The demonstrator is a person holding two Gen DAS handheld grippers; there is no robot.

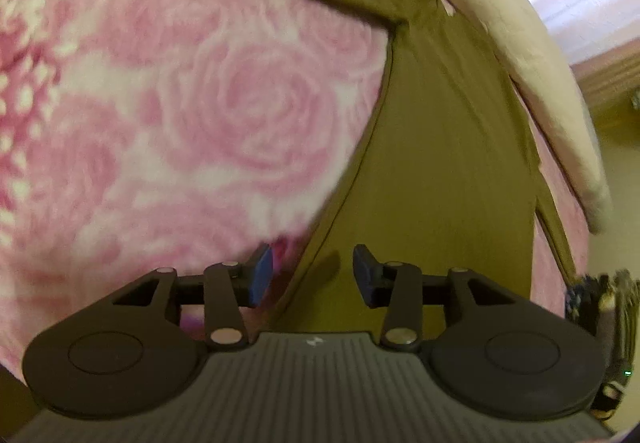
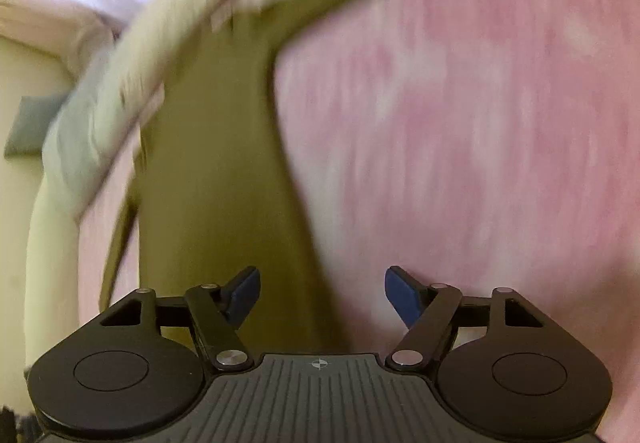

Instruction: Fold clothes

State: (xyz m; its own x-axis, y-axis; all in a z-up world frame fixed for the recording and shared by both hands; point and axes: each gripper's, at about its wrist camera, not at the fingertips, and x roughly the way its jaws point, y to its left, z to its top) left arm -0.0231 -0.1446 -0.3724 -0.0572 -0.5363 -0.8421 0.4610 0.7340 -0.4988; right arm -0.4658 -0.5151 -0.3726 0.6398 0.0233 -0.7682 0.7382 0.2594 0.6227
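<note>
The left gripper (image 1: 313,275) hangs with jaws apart and empty over the olive garment (image 1: 440,179), which lies flat on the rose blanket (image 1: 200,103); the right gripper (image 2: 322,295) is wide and empty too. Each should probably pinch an edge squarely before lifting. Only the left view shows the sleeve's seam sharply; the right is smeared

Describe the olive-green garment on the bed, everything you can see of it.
The olive-green garment is a plain, smooth, thin-looking fabric lying flat on the pink rose-patterned blanket. One broad panel runs away from the camera, and a long narrow strip branches off across the blanket's far side, meeting the panel at a creased junction. A seam line follows its left edge. A pale quilt borders its far side. Neither gripper touches it; the right wrist view is blurred.
</note>
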